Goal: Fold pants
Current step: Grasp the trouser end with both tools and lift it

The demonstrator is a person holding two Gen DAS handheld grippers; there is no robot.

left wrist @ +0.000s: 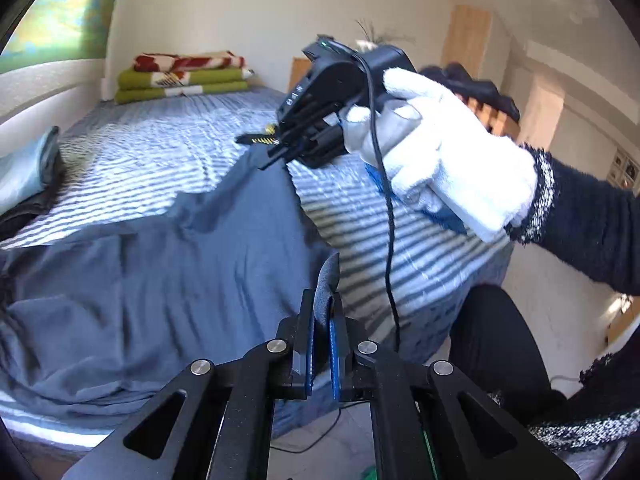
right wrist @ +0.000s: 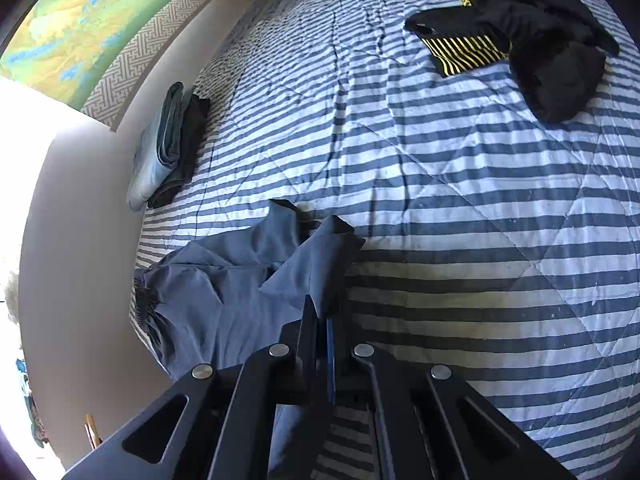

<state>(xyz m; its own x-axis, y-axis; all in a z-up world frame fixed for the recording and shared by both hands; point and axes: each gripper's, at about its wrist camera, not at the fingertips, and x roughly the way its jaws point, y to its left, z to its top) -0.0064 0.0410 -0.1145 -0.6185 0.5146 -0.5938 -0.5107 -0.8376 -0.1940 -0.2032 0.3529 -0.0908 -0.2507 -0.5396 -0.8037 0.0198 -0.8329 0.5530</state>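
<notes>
Grey-blue pants [left wrist: 160, 264] lie spread on the striped bed cover [left wrist: 168, 128]. My left gripper [left wrist: 323, 304] is shut on one hem of the pants, and the cloth rises between its pads. In the left wrist view my right gripper [left wrist: 260, 162], held by a white-gloved hand [left wrist: 440, 152], pinches the other hem and lifts it off the bed. The right wrist view shows that right gripper [right wrist: 322, 314] shut on a raised fold of the pants [right wrist: 240, 272], with the waistband [right wrist: 140, 304] bunched near the bed's left edge.
A folded light-blue and dark stack [right wrist: 172, 140] lies by the wall. Black clothes with a yellow-striped piece [right wrist: 520, 36] lie at the far right of the bed. Green and red folded blankets [left wrist: 180, 76] sit at the bed's head. A cable [left wrist: 390, 216] hangs from the right gripper.
</notes>
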